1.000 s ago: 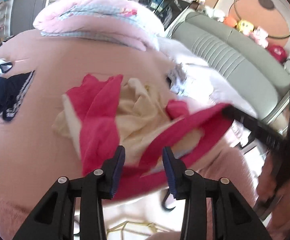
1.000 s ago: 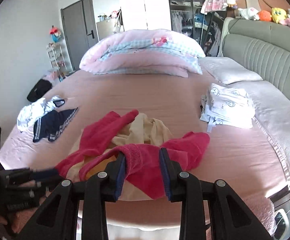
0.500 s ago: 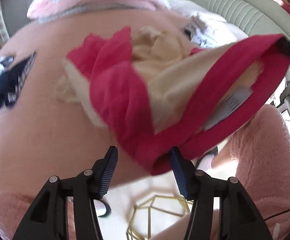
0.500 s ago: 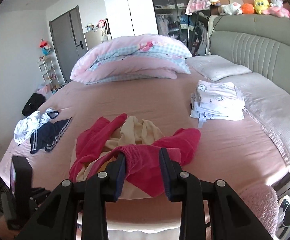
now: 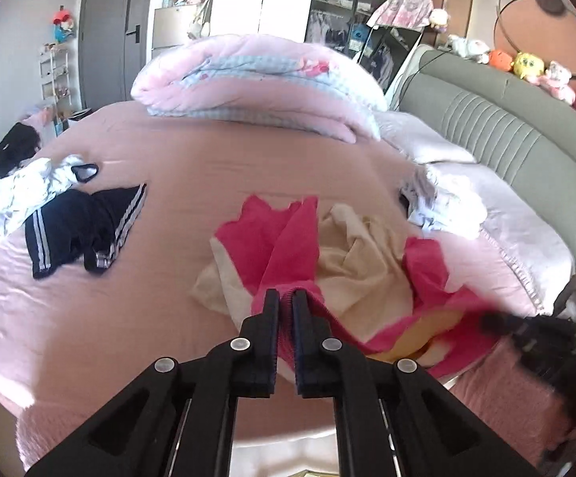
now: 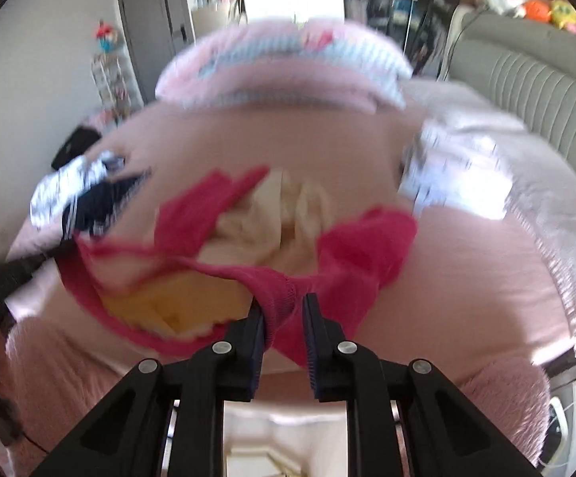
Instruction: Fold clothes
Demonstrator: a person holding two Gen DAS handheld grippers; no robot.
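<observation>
A red and cream garment (image 5: 295, 238) lies crumpled near the front edge of the pink bed (image 5: 192, 175). My left gripper (image 5: 286, 298) is shut on its red ribbed hem at the near left. In the right wrist view, which is blurred, the same garment (image 6: 280, 214) spreads out ahead, and my right gripper (image 6: 284, 302) pinches a bunched part of the red hem between its fingers. The hem stretches between the two grippers, showing a yellow lining (image 6: 176, 298). The right gripper also appears as a dark blur (image 5: 526, 330) in the left wrist view.
Dark striped trousers (image 5: 77, 226) and a white garment (image 5: 21, 194) lie on the bed's left. A folded white stack (image 5: 443, 202) sits at the right, by white pillows (image 5: 526, 234). A rolled pink duvet (image 5: 260, 83) lies behind. A grey headboard (image 5: 518, 135) stands at the right.
My left gripper has shut on the red hem; it stood open around it before. The left wrist view has tilted up. The right gripper keeps its hold while moving fast.
</observation>
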